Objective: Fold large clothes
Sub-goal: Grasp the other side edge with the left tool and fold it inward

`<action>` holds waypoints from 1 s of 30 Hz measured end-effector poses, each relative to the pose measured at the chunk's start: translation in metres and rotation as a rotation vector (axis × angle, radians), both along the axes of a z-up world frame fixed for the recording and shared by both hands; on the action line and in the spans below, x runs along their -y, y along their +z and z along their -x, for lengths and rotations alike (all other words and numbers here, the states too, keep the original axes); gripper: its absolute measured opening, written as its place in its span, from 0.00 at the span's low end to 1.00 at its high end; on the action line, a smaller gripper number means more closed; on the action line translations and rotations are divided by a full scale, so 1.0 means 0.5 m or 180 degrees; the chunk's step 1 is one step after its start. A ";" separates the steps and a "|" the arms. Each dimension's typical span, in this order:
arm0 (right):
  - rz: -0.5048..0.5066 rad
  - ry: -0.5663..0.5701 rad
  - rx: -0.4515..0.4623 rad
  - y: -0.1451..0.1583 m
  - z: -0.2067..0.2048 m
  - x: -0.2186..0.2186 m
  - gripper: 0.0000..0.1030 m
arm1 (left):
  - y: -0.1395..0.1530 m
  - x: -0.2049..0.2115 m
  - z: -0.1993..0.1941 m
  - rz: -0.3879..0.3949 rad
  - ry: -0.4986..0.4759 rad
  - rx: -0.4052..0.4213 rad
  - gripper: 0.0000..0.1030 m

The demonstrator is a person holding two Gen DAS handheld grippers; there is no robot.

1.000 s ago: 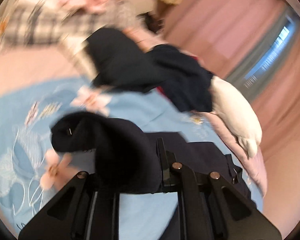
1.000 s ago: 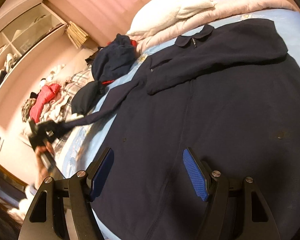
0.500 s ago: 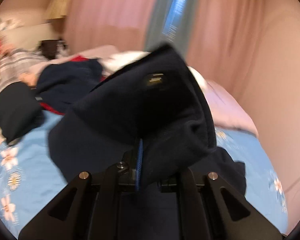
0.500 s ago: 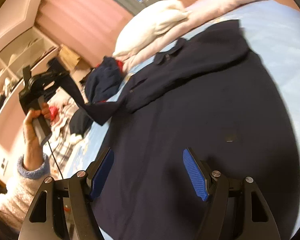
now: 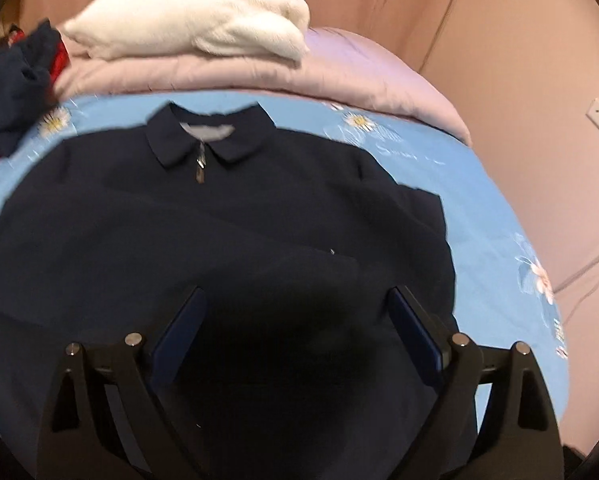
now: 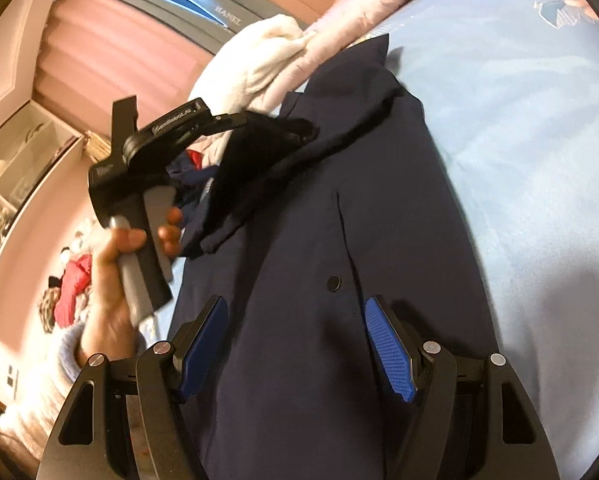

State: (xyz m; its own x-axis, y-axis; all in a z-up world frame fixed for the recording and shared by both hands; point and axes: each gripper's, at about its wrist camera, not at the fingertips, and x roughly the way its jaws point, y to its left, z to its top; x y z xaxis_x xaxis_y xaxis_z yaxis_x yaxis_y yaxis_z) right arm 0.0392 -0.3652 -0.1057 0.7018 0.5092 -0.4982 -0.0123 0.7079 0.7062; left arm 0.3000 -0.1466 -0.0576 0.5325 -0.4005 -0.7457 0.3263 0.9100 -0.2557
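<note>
A dark navy zip jacket [image 5: 227, 236] with a collar [image 5: 207, 136] lies flat on the light blue flowered bedsheet [image 5: 495, 216]. Both sleeves lie folded across its chest. My left gripper [image 5: 295, 304] is open and empty, low over the jacket's middle. In the right wrist view it [image 6: 299, 128] hangs over the jacket [image 6: 339, 240] with a sleeve [image 6: 255, 184] draped under it; I cannot tell if they touch. My right gripper [image 6: 295, 320] is open and empty just above the jacket's lower part, near a button [image 6: 333, 282].
A white blanket [image 5: 195, 20] lies on a pink quilt [image 5: 339, 72] at the head of the bed. A heap of navy and red clothes [image 5: 11, 84] sits at the far left. More clothes [image 6: 71, 288] and shelves [image 6: 19, 160] stand beyond the bed's left side.
My left gripper carried the sleeve up and across onto the jacket's chest, then opened and let it go. My right gripper stayed open and shifted a little over the lower jacket.
</note>
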 end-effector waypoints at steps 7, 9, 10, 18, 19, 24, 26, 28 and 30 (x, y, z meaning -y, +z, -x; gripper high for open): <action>-0.0077 0.0055 -0.0028 0.022 -0.035 -0.005 0.70 | 0.050 -0.151 0.046 0.0533 0.0045 0.0002 0.91; -0.0033 0.0118 -0.0068 0.043 -0.065 -0.012 0.70 | 0.052 -0.229 0.055 0.0584 0.0224 0.0025 0.92; -0.0026 0.0150 -0.0078 0.051 -0.081 -0.014 0.70 | 0.048 -0.260 0.055 0.0583 0.0316 0.0021 0.92; -0.0271 0.0049 -0.0262 0.077 -0.292 -0.023 0.70 | -0.035 -0.508 0.030 0.1228 0.1109 -0.0461 0.92; -0.0239 0.0006 -0.0325 0.073 -0.307 -0.025 0.70 | -0.042 -0.515 0.024 0.1331 0.1127 -0.0505 0.92; -0.0369 -0.0065 -0.0567 0.047 -0.405 -0.042 0.70 | -0.066 -0.531 -0.019 0.1807 0.1133 -0.0692 0.91; -0.0285 -0.0068 -0.0807 0.040 -0.424 -0.050 0.69 | -0.078 -0.527 -0.044 0.1935 0.1141 -0.0806 0.91; -0.0292 0.0076 -0.0838 0.038 -0.448 -0.068 0.47 | -0.090 -0.517 -0.069 0.2179 0.1074 -0.0916 0.91; -0.0096 0.0097 -0.0849 0.050 -0.466 -0.081 0.14 | -0.102 -0.507 -0.089 0.2224 0.1075 -0.1016 0.85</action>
